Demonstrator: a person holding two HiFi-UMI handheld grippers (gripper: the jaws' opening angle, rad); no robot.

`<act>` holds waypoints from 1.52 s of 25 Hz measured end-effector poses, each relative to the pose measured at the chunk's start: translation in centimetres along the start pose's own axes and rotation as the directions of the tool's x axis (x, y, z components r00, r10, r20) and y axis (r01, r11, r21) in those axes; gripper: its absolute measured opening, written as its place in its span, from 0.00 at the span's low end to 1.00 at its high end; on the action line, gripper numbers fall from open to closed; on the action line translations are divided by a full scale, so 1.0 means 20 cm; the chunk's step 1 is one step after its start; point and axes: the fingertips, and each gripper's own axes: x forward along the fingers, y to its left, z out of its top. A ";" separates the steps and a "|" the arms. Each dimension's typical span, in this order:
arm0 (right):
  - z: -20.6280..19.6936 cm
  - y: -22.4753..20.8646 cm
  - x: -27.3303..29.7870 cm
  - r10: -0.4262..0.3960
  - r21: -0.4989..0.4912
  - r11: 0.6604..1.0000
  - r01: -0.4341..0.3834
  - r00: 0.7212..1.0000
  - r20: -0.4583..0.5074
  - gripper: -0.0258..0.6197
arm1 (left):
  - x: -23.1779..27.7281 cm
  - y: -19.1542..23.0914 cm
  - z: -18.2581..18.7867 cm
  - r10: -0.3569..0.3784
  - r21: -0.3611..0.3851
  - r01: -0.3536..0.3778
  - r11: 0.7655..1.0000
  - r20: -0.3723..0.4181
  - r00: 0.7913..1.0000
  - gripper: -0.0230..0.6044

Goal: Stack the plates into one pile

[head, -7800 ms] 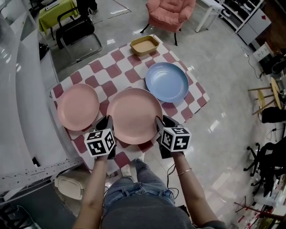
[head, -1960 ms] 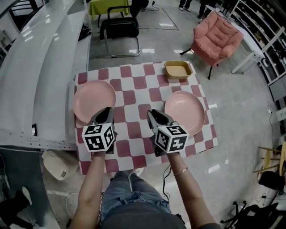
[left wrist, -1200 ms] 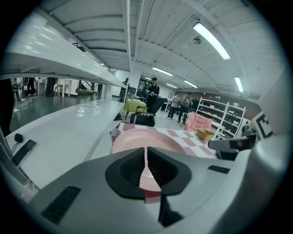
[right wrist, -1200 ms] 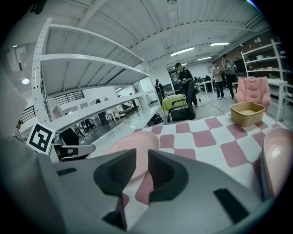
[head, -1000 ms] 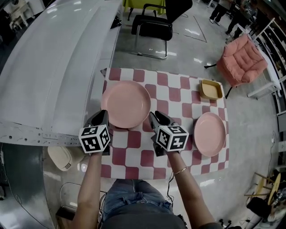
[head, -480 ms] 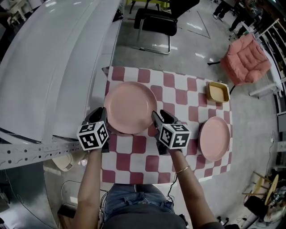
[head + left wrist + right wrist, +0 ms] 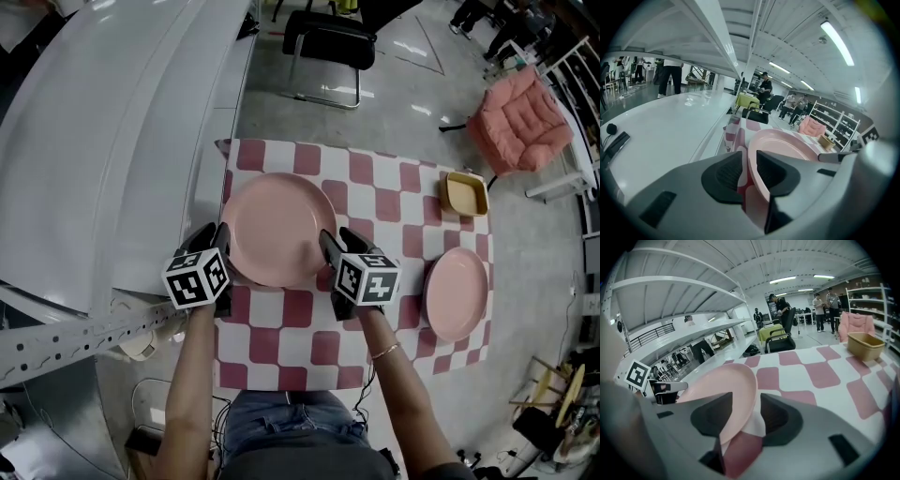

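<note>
The large pink plate [image 7: 278, 230] lies flat on the red-and-white checked cloth [image 7: 375, 202], left of centre in the head view.

The left gripper [image 7: 750, 168] stands at the plate's left rim. Its jaws are apart, with the rim between them; cloth shows in the gap beside the outer pad.

The right gripper [image 7: 746, 413] stands at the plate's right rim. Its jaws have just been opening and now stand wide, with the rim between them and a gap on the outer side. Neither gripper clamps the plate.

Surroundings, head view:
- A second pink plate [image 7: 457, 293] lies at the lower right of the cloth, well apart from the first.
- A tan tray [image 7: 466, 194] sits at the cloth's upper right corner.
- A white curved surface [image 7: 103, 141] runs along the cloth's left edge, just beside the left gripper.
- A black chair [image 7: 330, 42] stands beyond the table at the top; a pink armchair [image 7: 521, 117] stands at the upper right.

Markings: black-and-white square markers on the left cube [image 7: 197, 278] and the right cube [image 7: 366, 278].
</note>
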 end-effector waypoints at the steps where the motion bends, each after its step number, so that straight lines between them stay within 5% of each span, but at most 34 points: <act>1: -0.01 0.00 0.01 -0.002 0.002 1.000 0.002 1.000 -0.006 0.32 | 0.01 0.00 0.00 -0.005 0.000 0.005 1.000 -0.005 1.000 0.21; 14: -0.07 0.00 0.06 -0.015 0.014 1.000 0.016 0.998 -0.058 0.32 | 0.09 -0.04 -0.03 -0.046 0.019 0.047 0.999 -0.059 0.997 0.21; 38: -0.07 0.01 -0.14 -0.019 0.067 0.998 0.022 0.999 -0.035 0.32 | 0.00 -0.19 0.03 -0.090 0.034 0.091 0.995 -0.031 0.995 0.19</act>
